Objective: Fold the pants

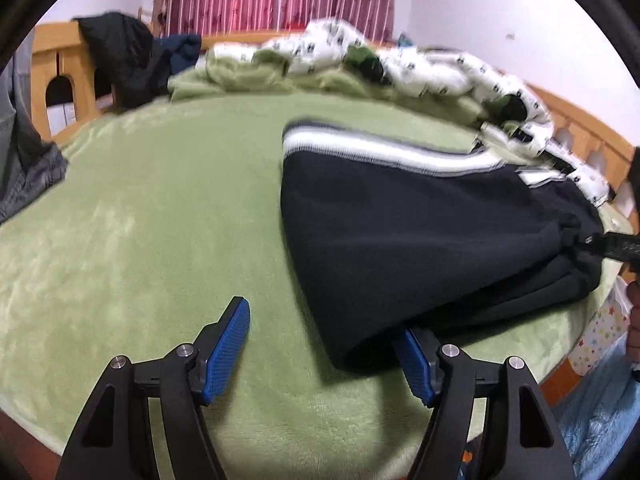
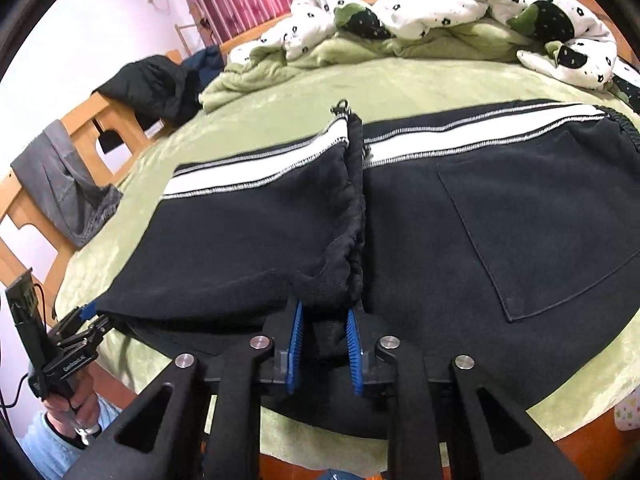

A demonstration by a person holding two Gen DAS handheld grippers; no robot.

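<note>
Right gripper (image 2: 325,350) first: its blue pads (image 2: 297,344) are pinched together on a bunch of dark fabric, the gathered cuff end (image 2: 348,236) of the pants (image 2: 460,216), right at the near edge of the bed (image 2: 400,80). That is a real bite, cloth squeezed between both pads, not just resting there.

Over to the left gripper (image 1: 324,346): jaws standing wide apart. One pad (image 1: 230,340) sits bare over the green blanket (image 1: 160,220); the other is tucked just under the folded edge of the pants, touching or nearly so, but nothing is clamped. In the right wrist view it shows at the fold's near-left corner (image 2: 80,324), a hand (image 2: 70,404) on the grip below.

The pants lie across the near half of the bed, black with a white side stripe (image 2: 460,128), legs already doubled back so the cuffs reach the middle of the garment. Rumpled quilt (image 2: 440,12) along the far edge, well apart.

Now, doing this well, as I read it: the left needs to slide further under and close on all the layers at that fold corner before anything lifts, otherwise the lower leg slips out. Then both ends want to rise together, level, and carry toward the waistband (image 2: 624,128) at the right, keeping the stripe lined up. The risk is the right lifting alone and dragging the fold askew.
</note>
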